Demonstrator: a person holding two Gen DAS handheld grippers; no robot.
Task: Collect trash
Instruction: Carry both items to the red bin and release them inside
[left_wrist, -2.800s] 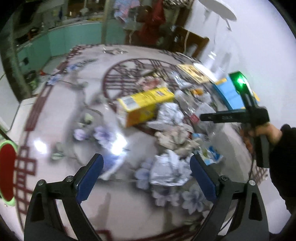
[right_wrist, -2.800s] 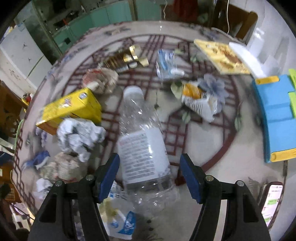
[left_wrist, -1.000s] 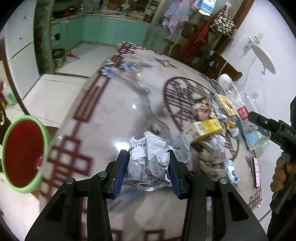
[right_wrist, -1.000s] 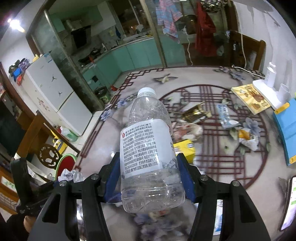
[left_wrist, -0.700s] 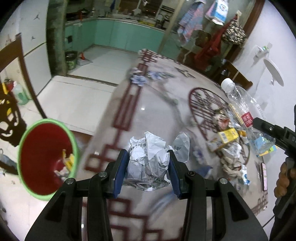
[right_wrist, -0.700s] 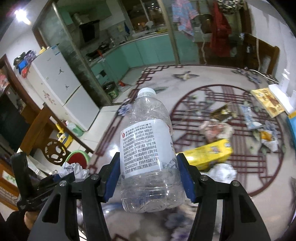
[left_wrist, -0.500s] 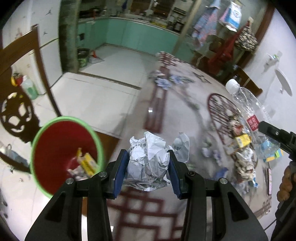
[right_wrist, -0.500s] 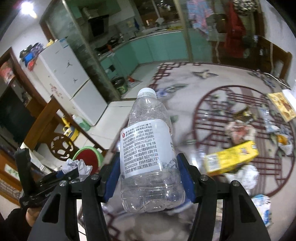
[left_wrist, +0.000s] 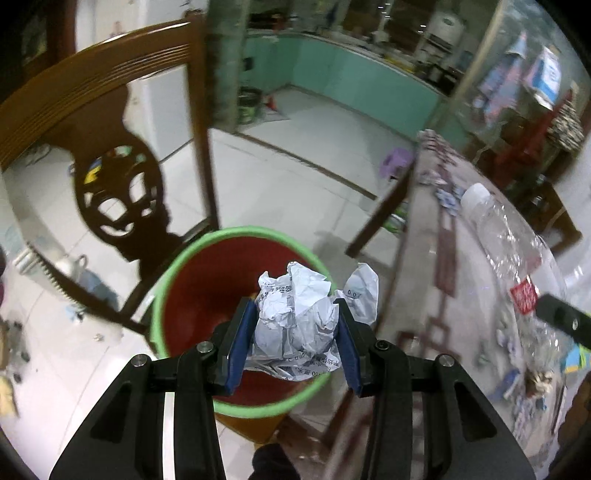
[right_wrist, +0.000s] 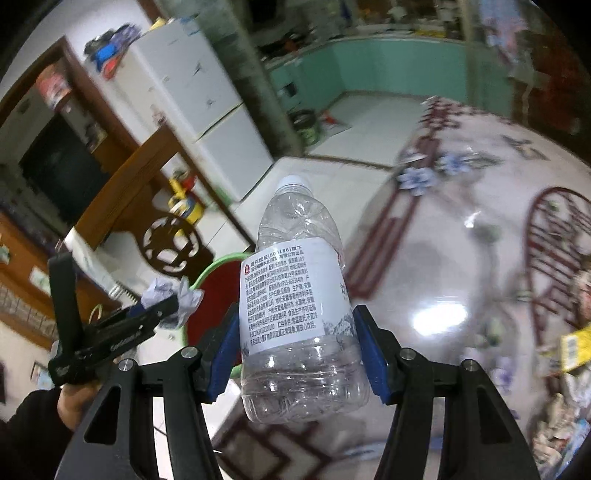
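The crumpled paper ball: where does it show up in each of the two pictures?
Left wrist view: the crumpled paper ball sits low at centre, clamped in the left gripper.
Right wrist view: far left, mid-height.
Shared landmark: the green-rimmed red bin, just behind the paper in both views.

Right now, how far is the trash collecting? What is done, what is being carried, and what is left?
Done: nothing can be confirmed inside the red bin from here. In hand: the left gripper holds a crumpled paper ball right above the bin, not yet dropped; the right gripper holds an empty plastic bottle. Left: wrappers and a yellow box lie on the table.
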